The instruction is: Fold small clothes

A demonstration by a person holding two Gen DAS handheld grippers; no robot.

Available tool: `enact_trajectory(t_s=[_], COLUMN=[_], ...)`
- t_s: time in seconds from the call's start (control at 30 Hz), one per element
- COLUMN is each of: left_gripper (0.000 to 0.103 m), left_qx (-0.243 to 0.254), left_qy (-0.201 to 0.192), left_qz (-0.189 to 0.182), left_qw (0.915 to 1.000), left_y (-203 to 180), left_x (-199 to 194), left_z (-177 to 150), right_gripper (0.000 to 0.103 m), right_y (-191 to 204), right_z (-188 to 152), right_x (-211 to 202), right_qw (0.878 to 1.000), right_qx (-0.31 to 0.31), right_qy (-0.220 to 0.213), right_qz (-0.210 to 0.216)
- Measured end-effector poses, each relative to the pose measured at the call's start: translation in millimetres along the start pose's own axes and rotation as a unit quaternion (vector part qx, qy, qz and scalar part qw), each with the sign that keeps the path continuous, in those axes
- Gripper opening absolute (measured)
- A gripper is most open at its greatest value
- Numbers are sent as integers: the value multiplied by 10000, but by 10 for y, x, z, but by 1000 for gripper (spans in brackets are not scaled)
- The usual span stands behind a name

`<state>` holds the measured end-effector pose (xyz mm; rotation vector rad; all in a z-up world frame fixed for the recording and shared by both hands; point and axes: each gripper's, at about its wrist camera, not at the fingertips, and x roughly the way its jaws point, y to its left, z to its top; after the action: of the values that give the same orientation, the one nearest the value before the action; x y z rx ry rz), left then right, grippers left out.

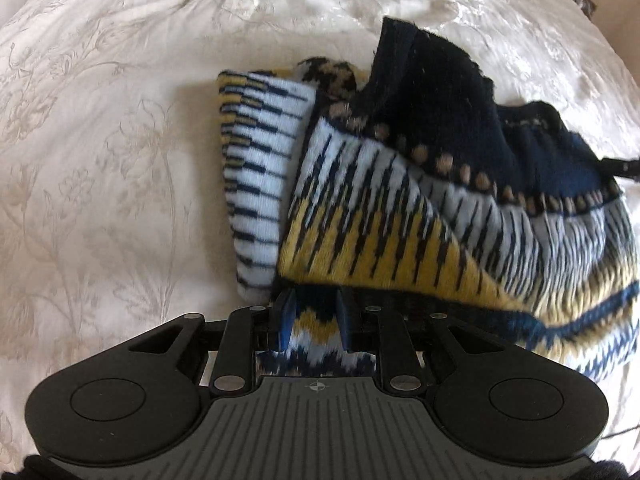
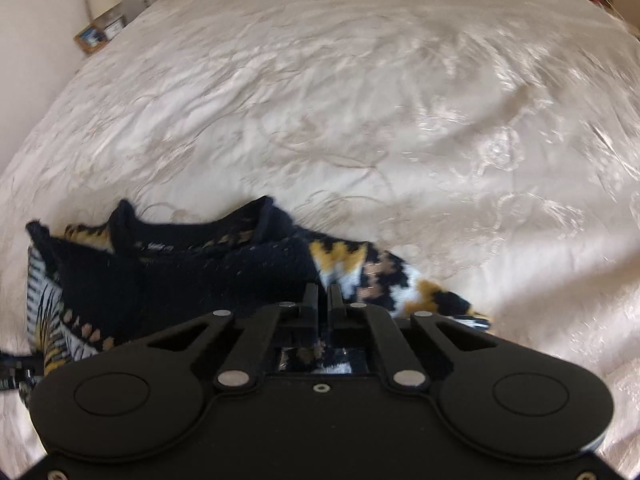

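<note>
On the cream floral bedspread [image 1: 100,160] we hold a patterned knit sweater [image 1: 400,208] lifted in a bunch, our left hand-held gripper [image 1: 314,320] pinched on its yellow-and-white hem and our right hand-held gripper [image 2: 322,300] clamped narrow on its dark fabric, one sleeve [image 1: 260,184] lying folded alongside.

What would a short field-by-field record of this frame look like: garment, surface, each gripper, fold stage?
garment: patterned knit sweater, navy, yellow, white and tan
surface: cream floral bedspread
sleeve: one striped sleeve lies folded beside the body
left gripper: shut on the sweater's edge
right gripper: shut on the sweater near its navy collar part
fold stage: mid-fold, fabric bunched and partly lifted
background: lamp and nightstand beside the bed
</note>
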<state>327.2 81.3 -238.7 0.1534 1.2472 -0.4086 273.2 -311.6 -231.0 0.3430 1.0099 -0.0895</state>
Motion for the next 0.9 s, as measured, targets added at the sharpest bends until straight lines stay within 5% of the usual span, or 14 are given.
enact_trajectory(t_s=[0.13,0.3,0.43,0.67,0.77,0.8,0.9], left_gripper=[22,22,22,22,22,22,22], left_qx=[79,175,262,63,52,60,67], left_qy=[119,173,372,401,350,334,306], left_qz=[-7,-26,-63,-184,-228,-233,-234], left_qw=[9999,9997,9989,9990,9991,9992,9992], left_y=[23,21,8,62,105,112,124], left_x=[-2,-67,-44,-74,-77,-79,-90], left_z=[-157,-253,-328,-376,-434,-445,-462], right_gripper=[4,18,64,62,40,18,14], right_y=[-111,-276,-95,189,206,207,272], right_z=[31,78,76,98,112,112,105], right_x=[29,-7,10,232,289,295,239], right_qw=[9982,9982,9990,9977,9976,9977,9973], right_qx=[109,577,199,-458,-428,-405,-598], right_qy=[-67,-52,-112,110,252,266,180], right_qz=[-583,160,385,488,481,467,379])
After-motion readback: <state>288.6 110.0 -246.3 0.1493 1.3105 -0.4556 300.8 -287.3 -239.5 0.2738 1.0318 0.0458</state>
